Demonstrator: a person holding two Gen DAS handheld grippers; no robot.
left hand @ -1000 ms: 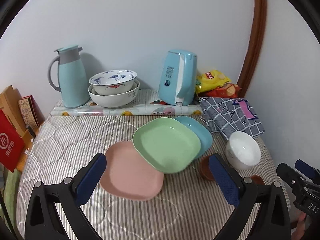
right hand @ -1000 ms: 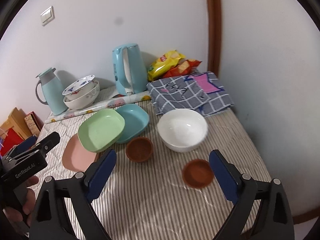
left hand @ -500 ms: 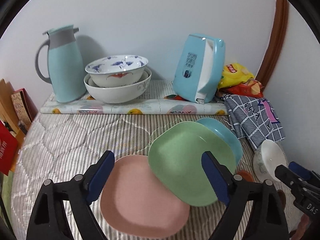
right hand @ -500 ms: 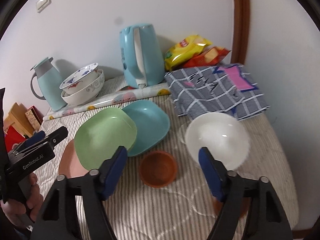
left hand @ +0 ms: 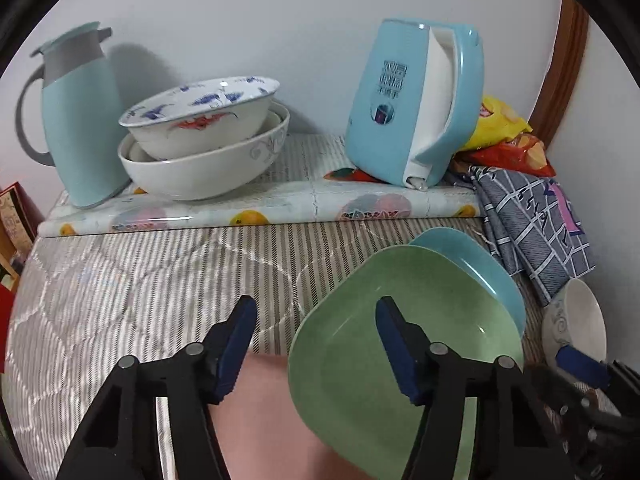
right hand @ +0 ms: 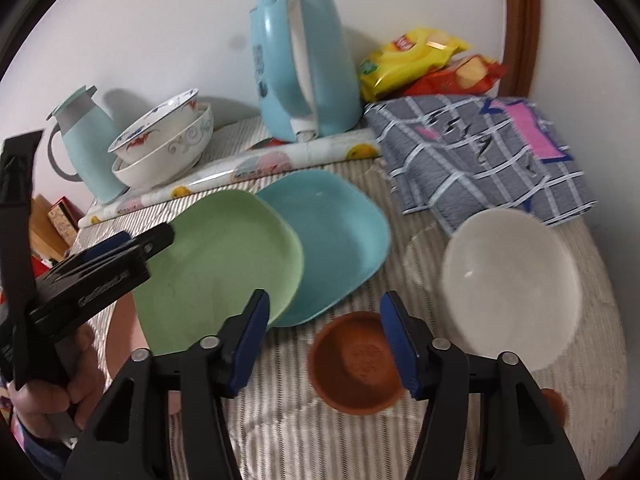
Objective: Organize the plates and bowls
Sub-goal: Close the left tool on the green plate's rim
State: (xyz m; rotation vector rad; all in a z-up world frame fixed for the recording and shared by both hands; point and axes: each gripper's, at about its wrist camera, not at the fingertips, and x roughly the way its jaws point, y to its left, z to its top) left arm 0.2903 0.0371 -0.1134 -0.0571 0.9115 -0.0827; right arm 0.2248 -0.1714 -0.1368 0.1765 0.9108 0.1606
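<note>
Reaching in over the striped table cover (left hand: 132, 292), both grippers appear to be at the approach stage, with nothing picked up yet. In the left wrist view the left gripper (left hand: 312, 344) sits low in the frame, its jaws half apart and just been closing, straddling the left edge of the green plate (left hand: 360, 360): one blue pad hangs over the plate's inside, the other over the pink plate (left hand: 264, 420) at bottom centre. Neither pad presses on anything that I can see.

The green plate overlaps the pink one and leans on the blue plate (left hand: 480, 260) behind it, right of centre. A white bowl (left hand: 580, 320) shows at the right edge.

In the right wrist view the right gripper (right hand: 324, 340) is likewise partly open, its jaws just been closing, and empty. Its right pad stands in front of the near brown bowl (right hand: 352, 368) at lower centre, while the left pad overlaps the green plate's lower rim. A second small brown dish (right hand: 554, 400) peeks out behind the gripper's right arm.

Judging from this, the step in hand is choosing and lining up a first grasp. The next move calls for the left jaws to settle around the green plate's rim and pinch it firmly, as a smooth thin edge may slip. The right needs its pads either side of the brown bowl's wall before closing.
</note>
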